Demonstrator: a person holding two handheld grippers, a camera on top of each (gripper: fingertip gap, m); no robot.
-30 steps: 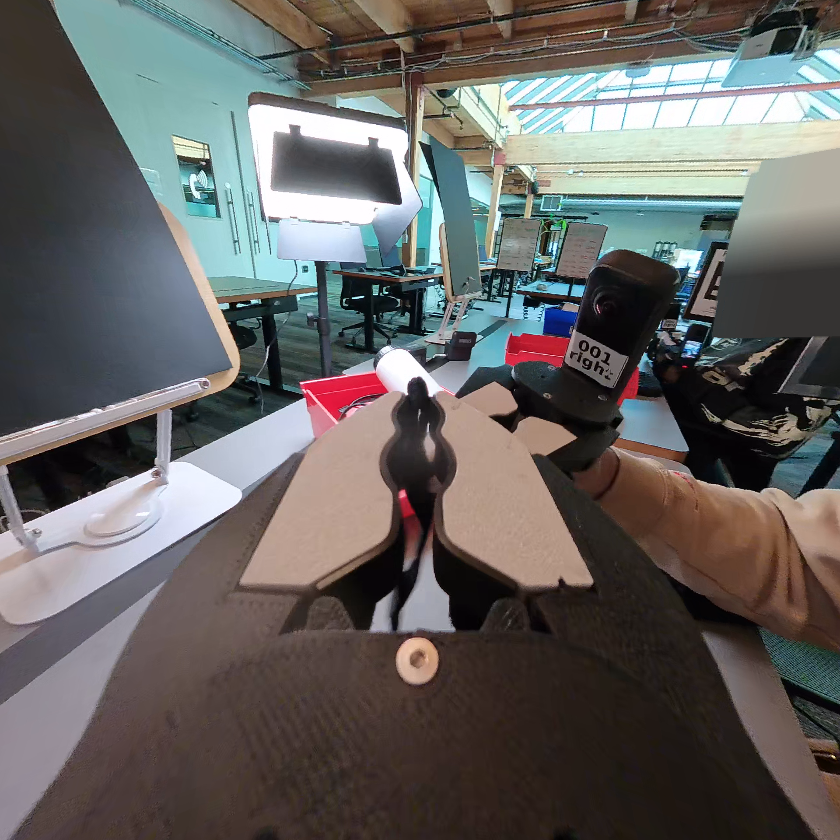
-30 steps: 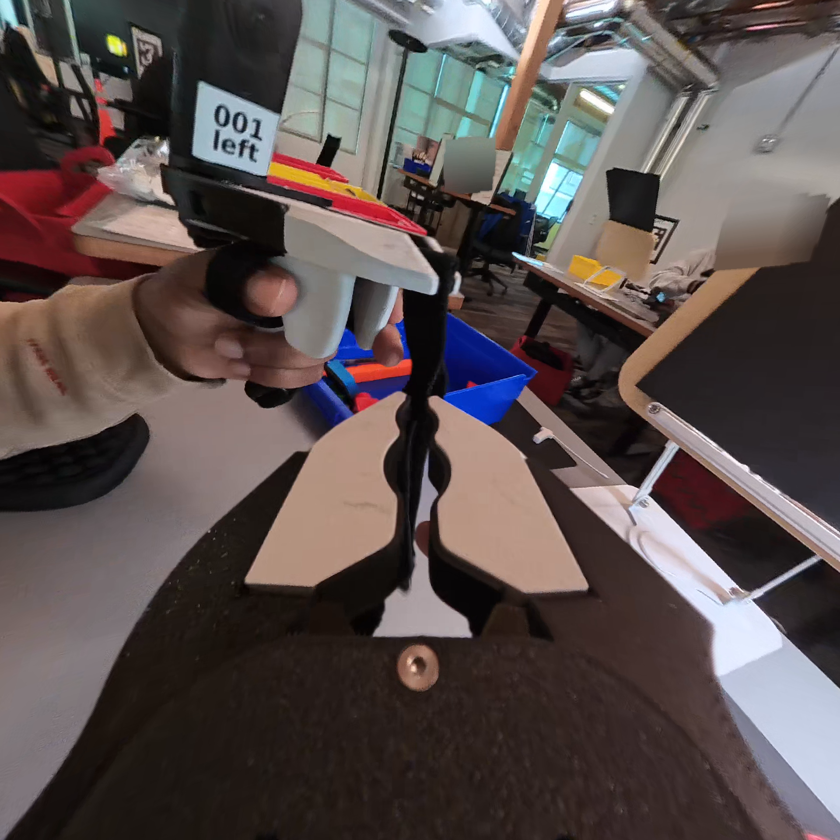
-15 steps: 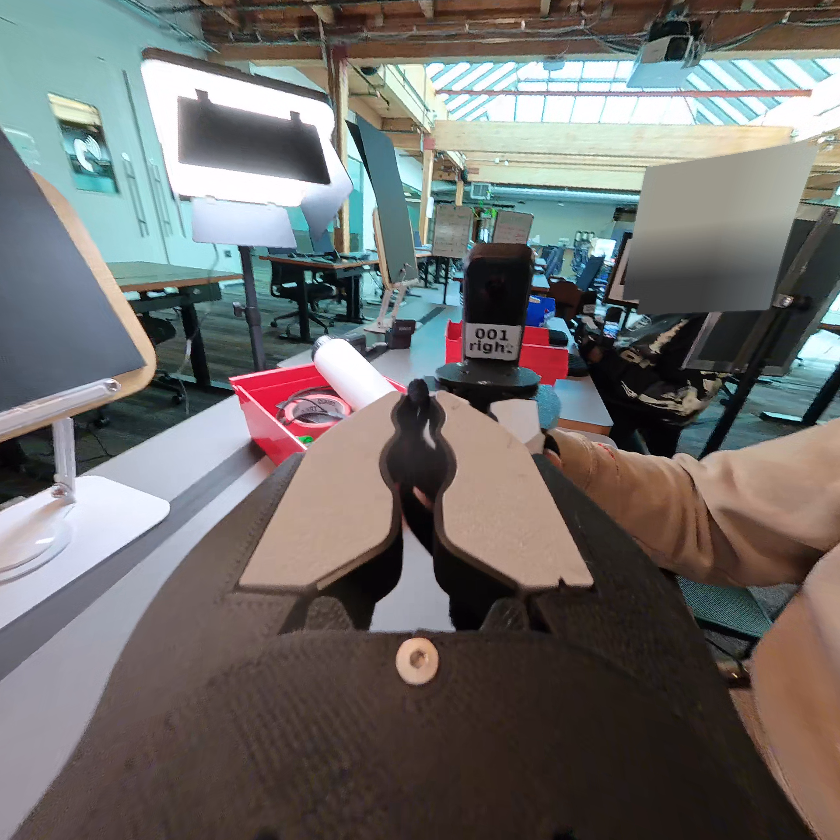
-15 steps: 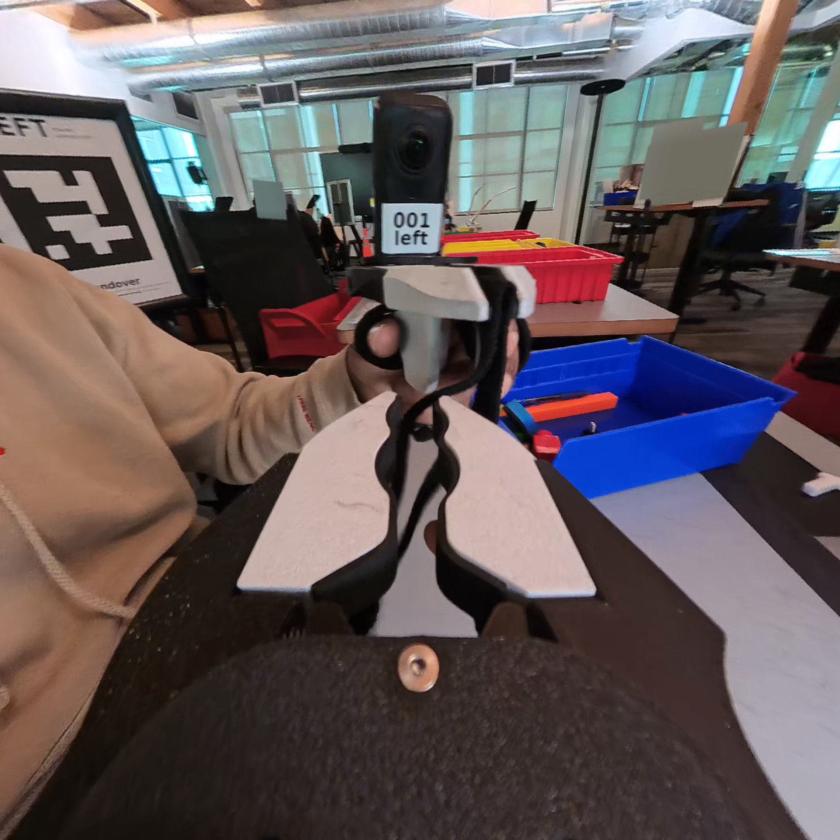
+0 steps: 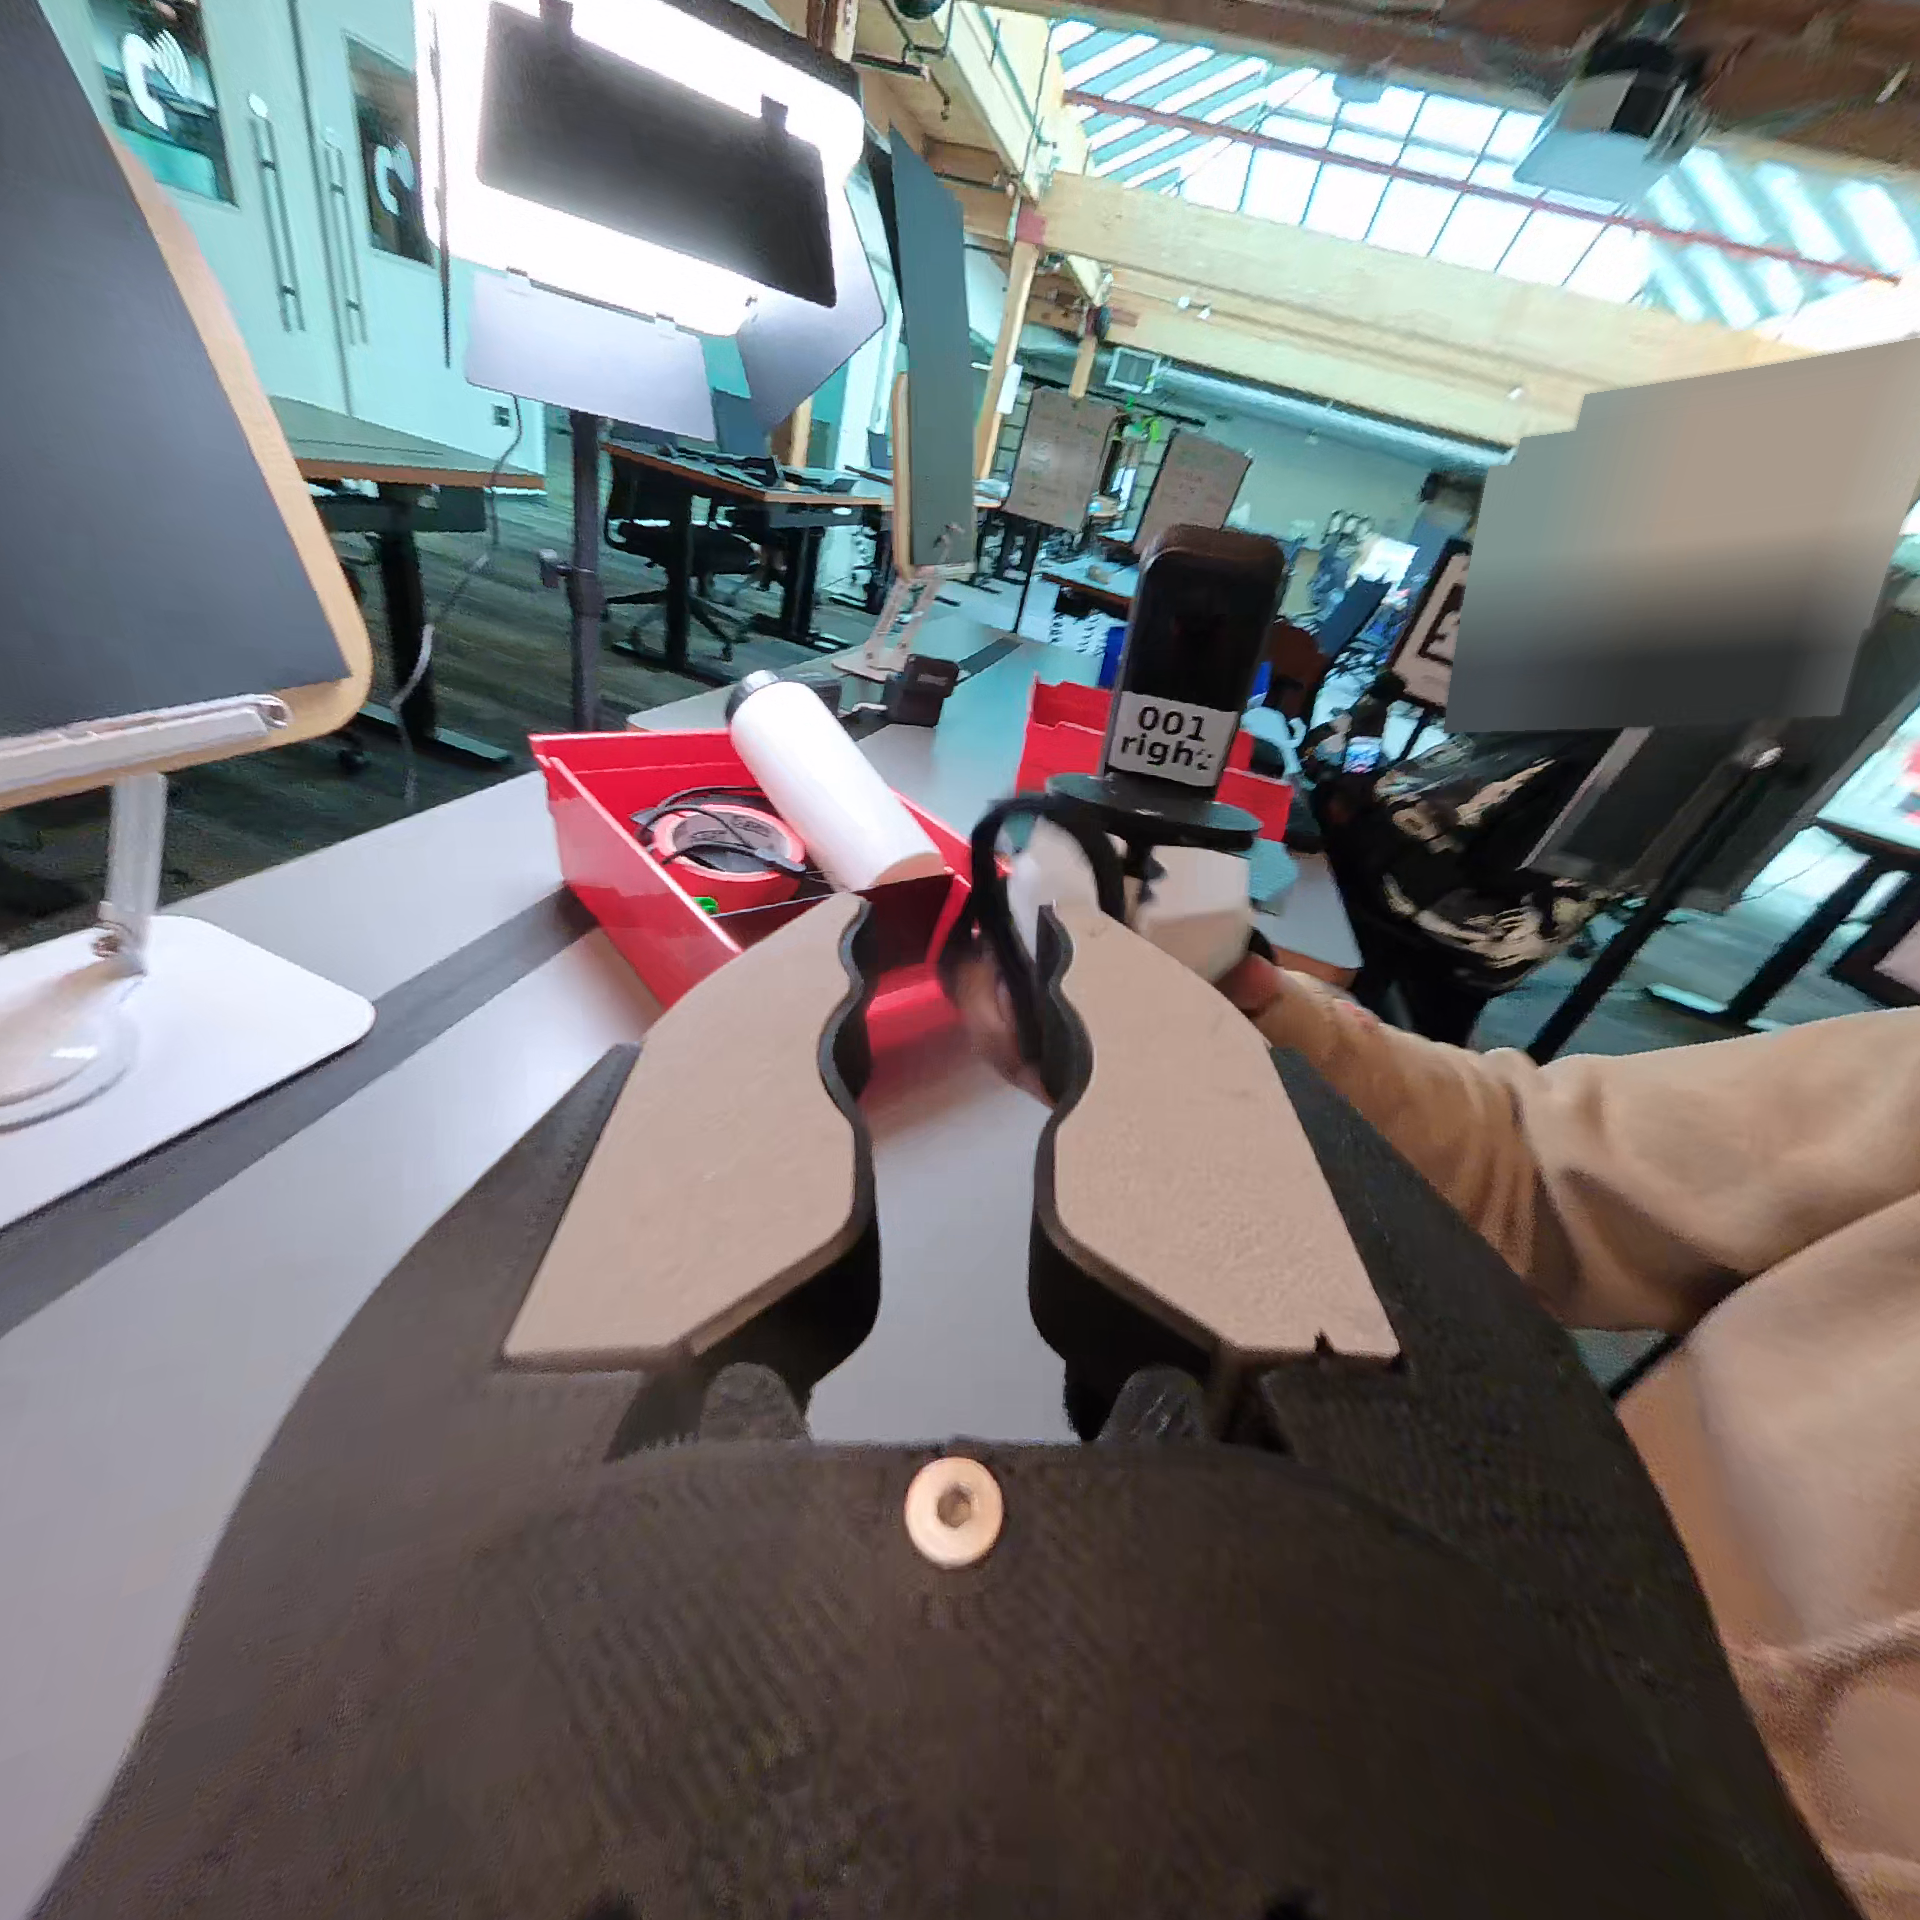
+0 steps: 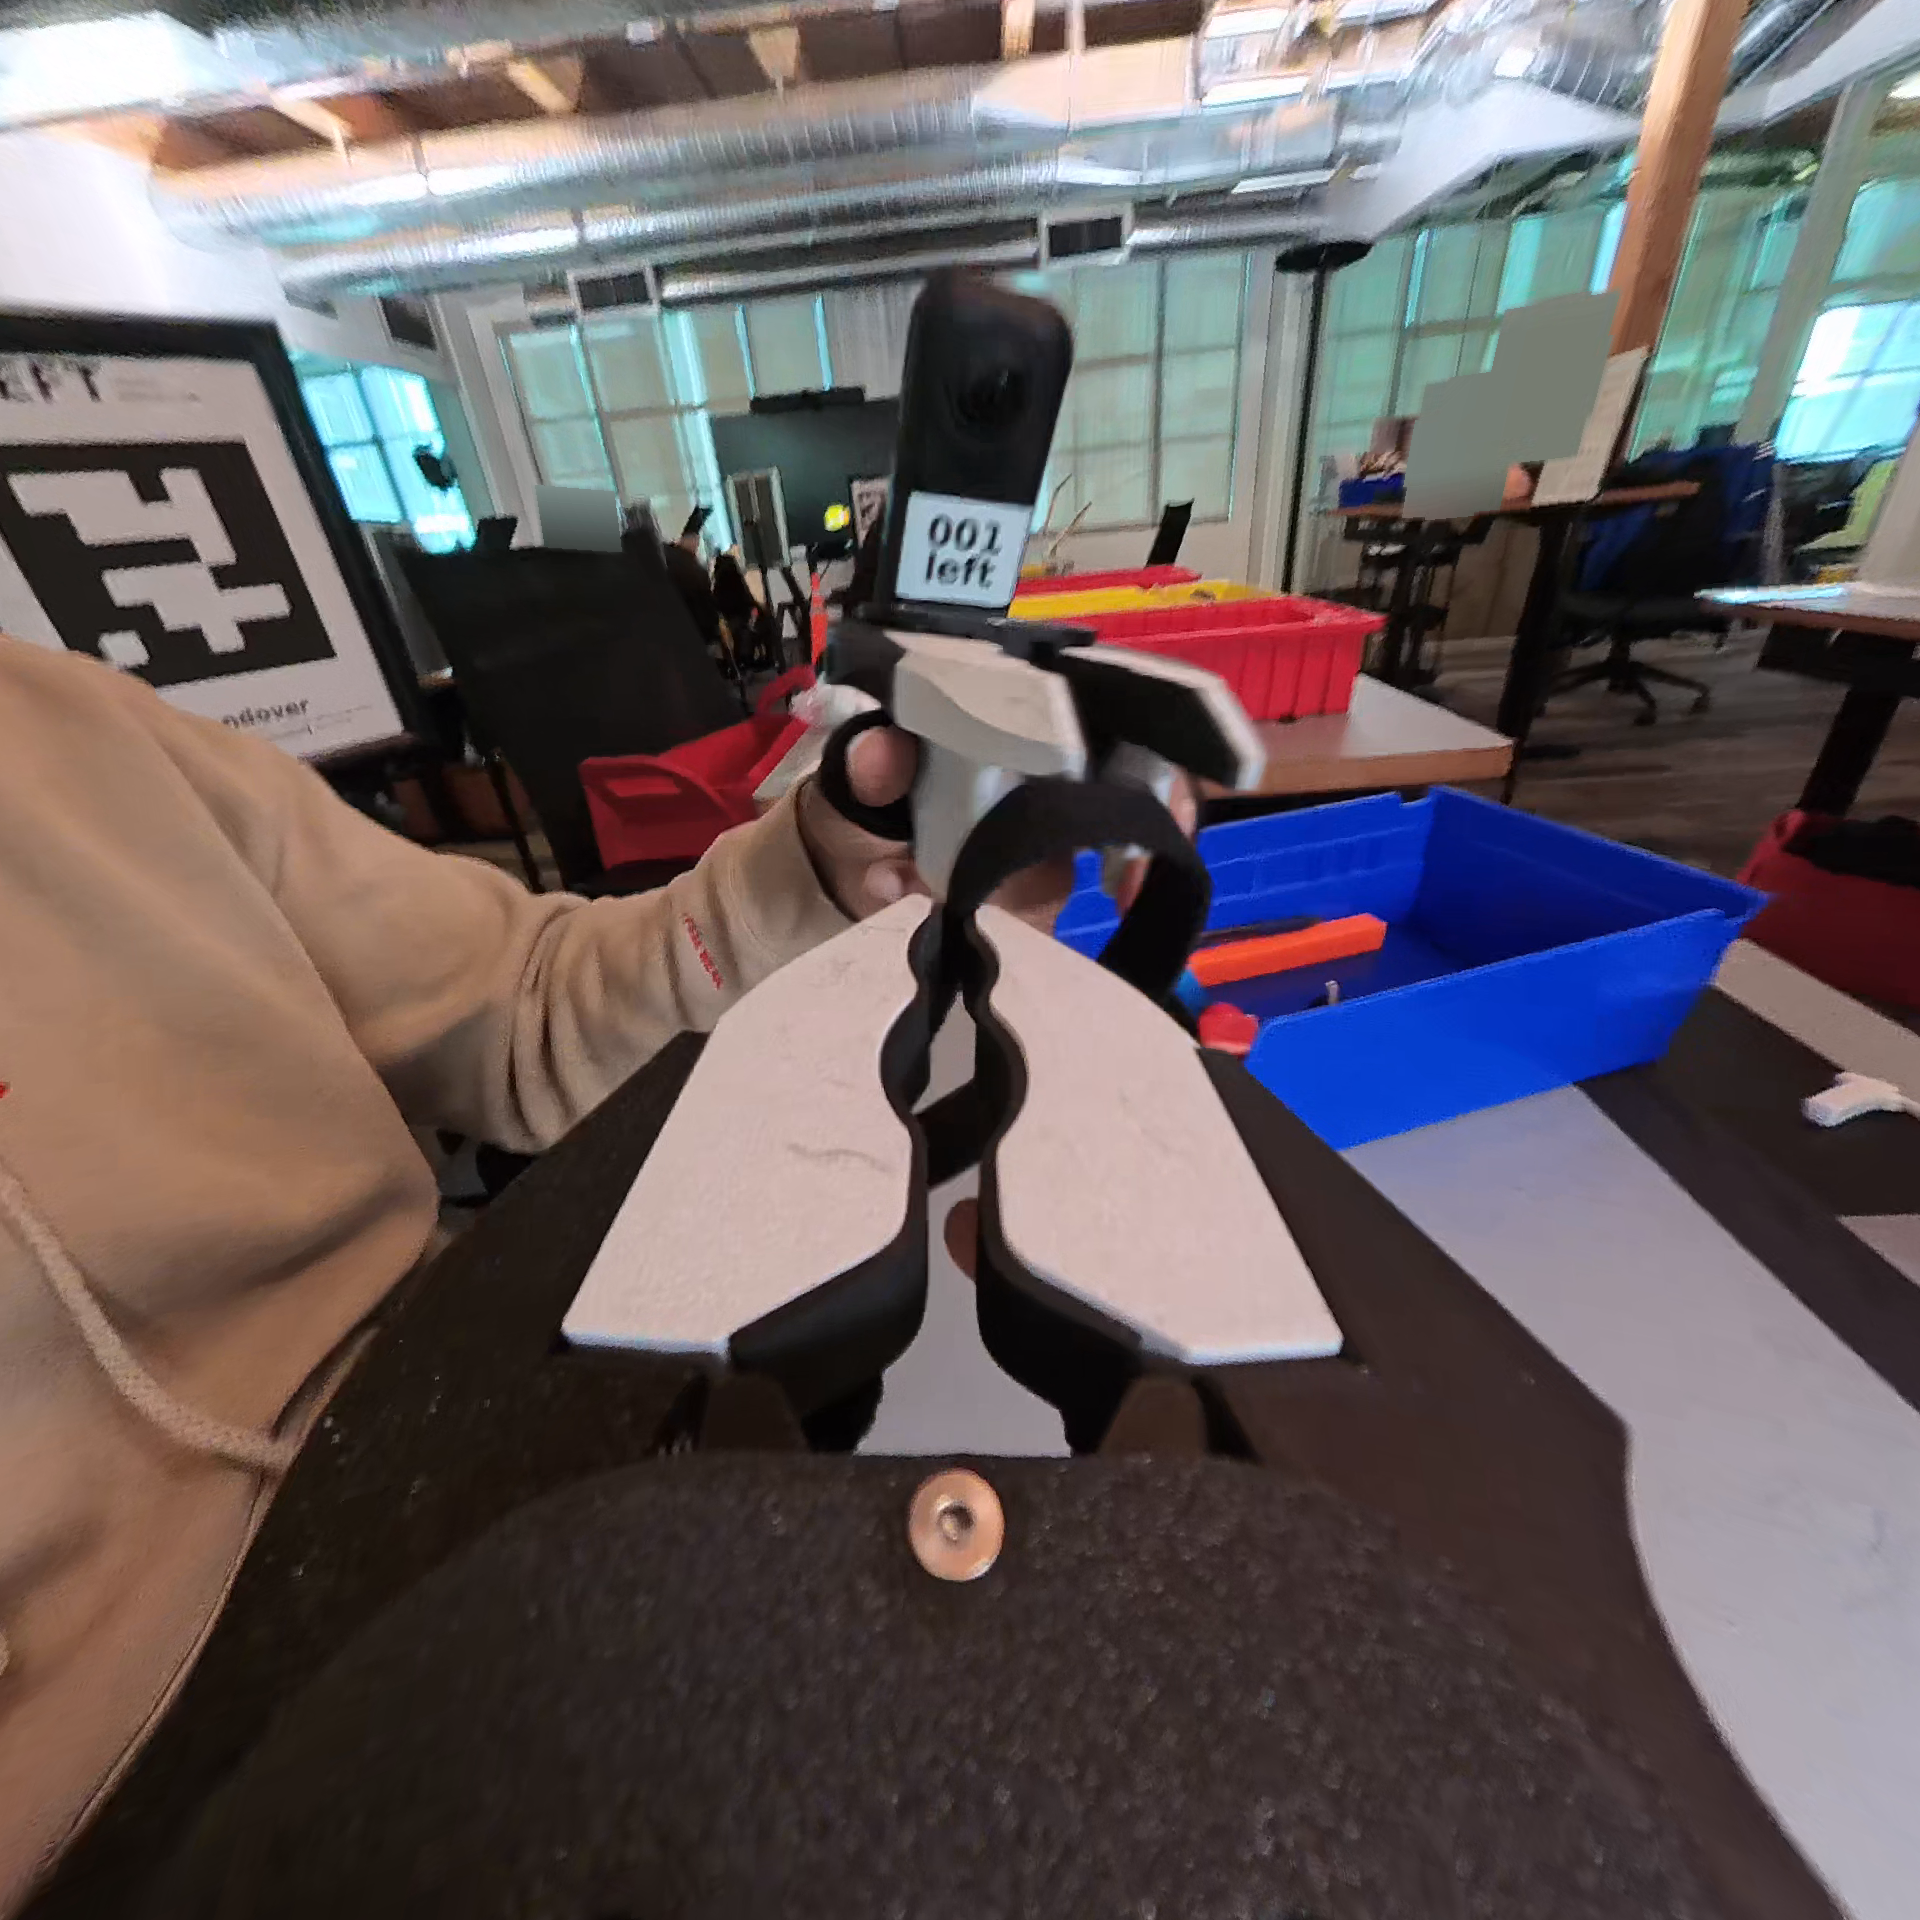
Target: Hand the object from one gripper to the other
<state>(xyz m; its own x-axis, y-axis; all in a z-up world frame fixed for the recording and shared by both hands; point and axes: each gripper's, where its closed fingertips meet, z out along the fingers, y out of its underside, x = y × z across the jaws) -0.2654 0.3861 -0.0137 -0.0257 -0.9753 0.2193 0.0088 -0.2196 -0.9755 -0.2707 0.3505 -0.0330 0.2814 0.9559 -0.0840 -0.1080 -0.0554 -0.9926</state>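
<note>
A black strap loop point(image 6: 1070, 816) is pinched between the shut fingertips of my right gripper point(image 6: 956, 935) and arches up and to the right beyond them. My left gripper point(image 5: 951, 925) is open and empty. The strap point(image 5: 1013, 956) hangs blurred by its right fingertip. In the left wrist view the right gripper point(image 5: 1112, 894) faces me close ahead, held by a hand in a beige sleeve. In the right wrist view the left gripper point(image 6: 1091, 727) is just behind the strap, its jaws apart.
A red bin point(image 5: 644, 894) with a tape roll point(image 5: 717, 842) and a white bottle point(image 5: 831, 790) stands ahead on the grey table point(image 5: 312, 1195). A panel on a white stand point(image 5: 156, 997) is at the left. A blue bin point(image 6: 1475, 1029) with an orange piece sits right of the right gripper. About 4 cm separates my left fingertips from my right.
My left gripper has opened and let go of the strap. My right gripper stays shut on it. Both views have shifted slightly.
</note>
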